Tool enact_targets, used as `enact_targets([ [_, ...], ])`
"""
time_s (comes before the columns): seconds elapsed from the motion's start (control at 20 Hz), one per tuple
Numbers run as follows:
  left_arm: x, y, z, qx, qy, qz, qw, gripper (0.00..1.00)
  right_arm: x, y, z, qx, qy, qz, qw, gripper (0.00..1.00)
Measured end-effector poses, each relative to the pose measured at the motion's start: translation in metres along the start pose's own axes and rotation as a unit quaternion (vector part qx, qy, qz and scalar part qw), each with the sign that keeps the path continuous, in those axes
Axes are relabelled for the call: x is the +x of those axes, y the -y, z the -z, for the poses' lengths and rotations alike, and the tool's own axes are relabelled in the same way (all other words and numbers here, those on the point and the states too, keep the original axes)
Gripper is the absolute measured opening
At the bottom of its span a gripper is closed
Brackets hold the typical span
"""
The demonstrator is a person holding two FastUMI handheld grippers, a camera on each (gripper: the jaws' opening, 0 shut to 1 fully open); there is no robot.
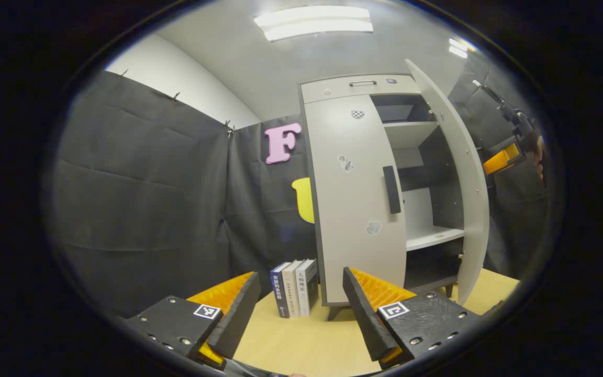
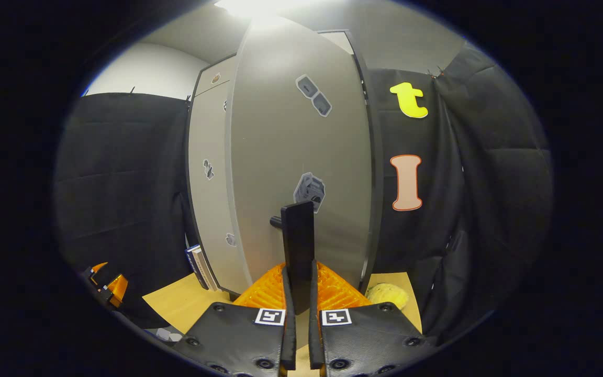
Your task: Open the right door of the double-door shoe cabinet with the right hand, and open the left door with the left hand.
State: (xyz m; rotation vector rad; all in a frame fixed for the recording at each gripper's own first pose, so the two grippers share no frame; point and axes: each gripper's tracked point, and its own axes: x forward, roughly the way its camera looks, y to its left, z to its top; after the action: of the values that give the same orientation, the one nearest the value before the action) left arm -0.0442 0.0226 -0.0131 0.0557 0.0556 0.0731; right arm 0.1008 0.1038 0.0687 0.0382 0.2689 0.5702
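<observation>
Shoe cabinet (image 1: 356, 209): stands right of centre in the left gripper view, upright on a light wooden floor (image 1: 301, 340), against the black cloth wall.
Left door (image 1: 354, 199): closed, flat to the cabinet front; carries small stickers and a dark vertical handle (image 1: 391, 189) near its right edge.
Right door (image 1: 458, 183): swung out, edge-on in the left gripper view at centre right; in the right gripper view its outer face (image 2: 296, 157) takes up the centre of the frame.
Interior: shelves (image 1: 432, 236) visible between the two doors, pale boards on a dark back.
Top drawer (image 1: 359, 86): strip above the doors with a slim metal pull, closed.
Right door handle (image 2: 298, 246): dark vertical bar, lower centre of the right gripper view, standing off the door on a short post.
Right gripper (image 2: 298, 293): fingers drawn close together, clamped on the right door handle, one on each side of the bar. Also seen far right in the left gripper view (image 1: 511, 152), behind the open door, with a hand partly in sight.
Left gripper (image 1: 301, 309): bottom of the left gripper view, fingers wide apart, holding nothing, well short of the left door. Also seen at lower left of the right gripper view (image 2: 107, 285).
Books (image 1: 295, 288): three, upright, just left of the cabinet base on the floor.
Yellow object (image 2: 388, 296): on the floor at lower right of the right gripper view, beside the door; cannot tell what it is.
Ceiling light (image 1: 314, 23): top centre, on.
</observation>
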Motion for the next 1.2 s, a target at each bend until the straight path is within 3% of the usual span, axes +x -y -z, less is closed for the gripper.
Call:
enact_targets([
  [0.4,-0.004,0.037,-0.004,-0.003,0.0,0.029,1.0,0.91,-0.018,0.039,0.001,0.001,0.014,0.033,0.999,0.11],
  [0.85,-0.01,0.066,-0.01,0.007,-0.001,0.037,0.999,0.91,-0.029,0.094,-0.001,0.011,0.027,0.072,0.997,0.07],
  [0.9,-0.011,0.07,-0.011,0.007,-0.001,0.037,0.999,0.91,-0.029,0.096,-0.002,0.019,0.029,0.063,0.997,0.1],
  [1.0,-0.012,0.076,-0.013,0.01,-0.001,0.038,0.999,0.93,-0.029,0.093,-0.001,0.034,0.031,0.046,0.998,0.05],
  [1.1,-0.012,0.086,-0.017,0.007,0.0,0.041,0.999,0.93,-0.03,0.094,0.0,0.029,0.037,0.045,0.998,0.09],
  [1.15,-0.012,0.09,-0.02,0.007,0.001,0.041,0.999,0.93,-0.032,0.093,0.0,0.03,0.04,0.043,0.998,0.03],
  [1.2,-0.013,0.094,-0.022,0.007,0.003,0.042,0.999,0.93,-0.036,0.093,-0.001,0.032,0.044,0.039,0.998,0.08],
])
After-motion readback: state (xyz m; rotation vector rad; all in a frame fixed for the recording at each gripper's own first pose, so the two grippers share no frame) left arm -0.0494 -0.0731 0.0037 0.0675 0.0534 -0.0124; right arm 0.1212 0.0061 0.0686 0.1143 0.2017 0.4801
